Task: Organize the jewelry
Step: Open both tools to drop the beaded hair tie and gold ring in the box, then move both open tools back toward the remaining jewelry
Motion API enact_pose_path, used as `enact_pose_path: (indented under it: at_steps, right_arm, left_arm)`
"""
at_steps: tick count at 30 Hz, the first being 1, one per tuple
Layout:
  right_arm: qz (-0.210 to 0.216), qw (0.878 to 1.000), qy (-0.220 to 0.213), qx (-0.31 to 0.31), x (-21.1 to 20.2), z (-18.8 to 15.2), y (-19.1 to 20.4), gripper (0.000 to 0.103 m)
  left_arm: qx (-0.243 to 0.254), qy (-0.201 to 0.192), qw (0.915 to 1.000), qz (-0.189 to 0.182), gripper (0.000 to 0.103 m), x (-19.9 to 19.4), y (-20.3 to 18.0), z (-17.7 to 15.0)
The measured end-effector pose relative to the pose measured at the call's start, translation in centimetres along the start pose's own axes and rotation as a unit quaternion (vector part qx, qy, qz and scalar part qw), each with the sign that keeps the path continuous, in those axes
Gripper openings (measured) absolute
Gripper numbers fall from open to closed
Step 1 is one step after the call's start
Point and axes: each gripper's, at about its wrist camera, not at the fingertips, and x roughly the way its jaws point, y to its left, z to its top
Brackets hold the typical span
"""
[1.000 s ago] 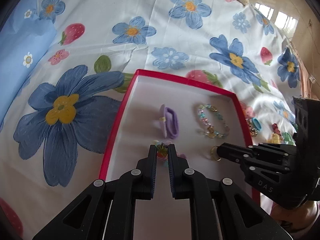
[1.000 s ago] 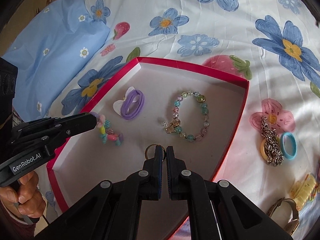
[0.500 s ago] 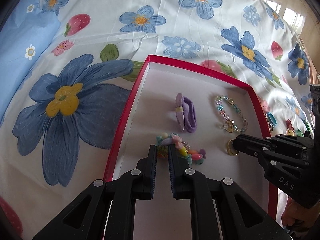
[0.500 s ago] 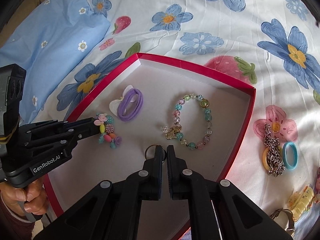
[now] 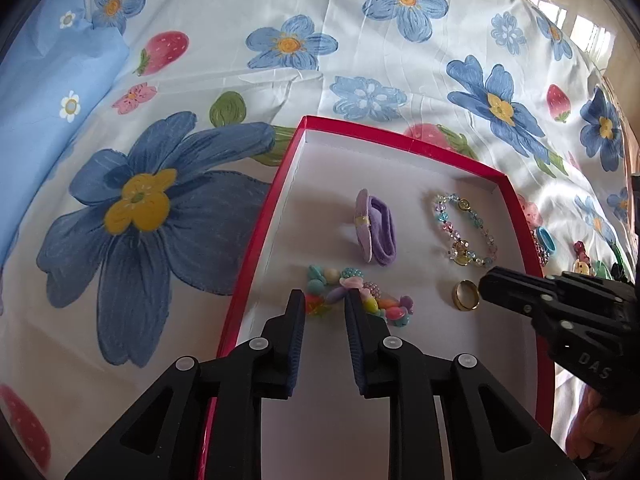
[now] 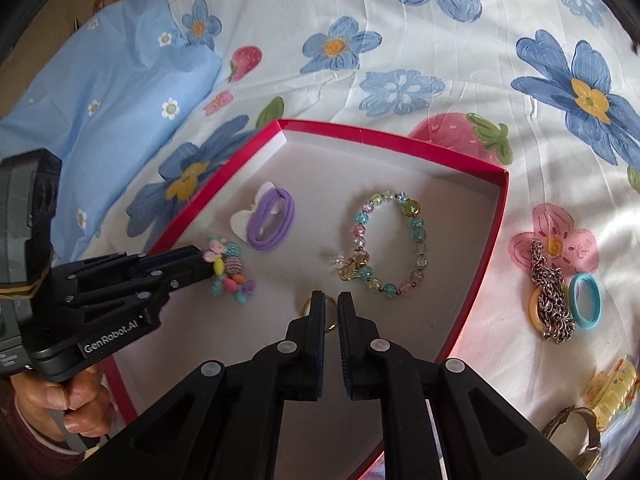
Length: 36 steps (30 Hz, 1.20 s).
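Floral bedsheet (image 5: pixel 360 60) lies beneath red tray (image 5: pixel 256 240); blue pillow (image 6: pixel 100 92) beside.

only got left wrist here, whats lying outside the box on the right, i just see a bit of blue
observer: A silver chain lies over a yellow ring, with a blue ring beside it on the bedsheet.
operator: anything nearer than that
observer: Yes, a yellow hair claw and a watch lie at the lower right.
operator: is the right gripper holding the gold ring
observer: The right wrist view shows the gold ring mostly hidden behind one finger of the right gripper. Its jaws show a narrow gap, and I cannot tell if they grip.
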Motion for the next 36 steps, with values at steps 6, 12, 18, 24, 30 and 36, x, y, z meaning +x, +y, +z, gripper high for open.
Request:
enact_pose_path:
  at_steps: [6,12,18,24,30,36]
  right_arm:
    - [0.006,1.000,-0.024,0.012,-2.4,-0.4,-0.1,0.023]
    - [0.005,0.999,-0.040,0.022,-4.7,-1.5,-0.3,0.029]
    - [0.003,0.998,-0.047,0.035,-6.4,-2.8,-0.8,0.033]
    - [0.004,0.997,-0.058,0.048,-8.0,-4.2,-1.2,0.048]
    - [0.005,0.995,-0.070,0.066,-9.6,-6.0,-1.8,0.056]
    - [-0.012,0.993,-0.076,0.086,-11.6,-8.7,-3.4,0.062]
  left_arm:
    - [0.004,-0.006,1.0000,0.002,0.030,-1.4,-0.3,-0.5]
    - [0.006,-0.010,0.9999,0.001,0.037,-2.8,-0.8,-1.3]
    - [0.008,-0.012,0.9999,-0.002,0.045,-4.2,-1.3,-2.1]
    - [0.010,-0.018,0.9998,-0.004,0.059,-5.8,-1.9,-3.4]
    - [0.013,-0.017,0.9996,-0.018,0.066,-7.4,-3.0,-5.0]
    - [0.031,-0.021,0.9987,-0.034,0.072,-8.8,-4.9,-5.9]
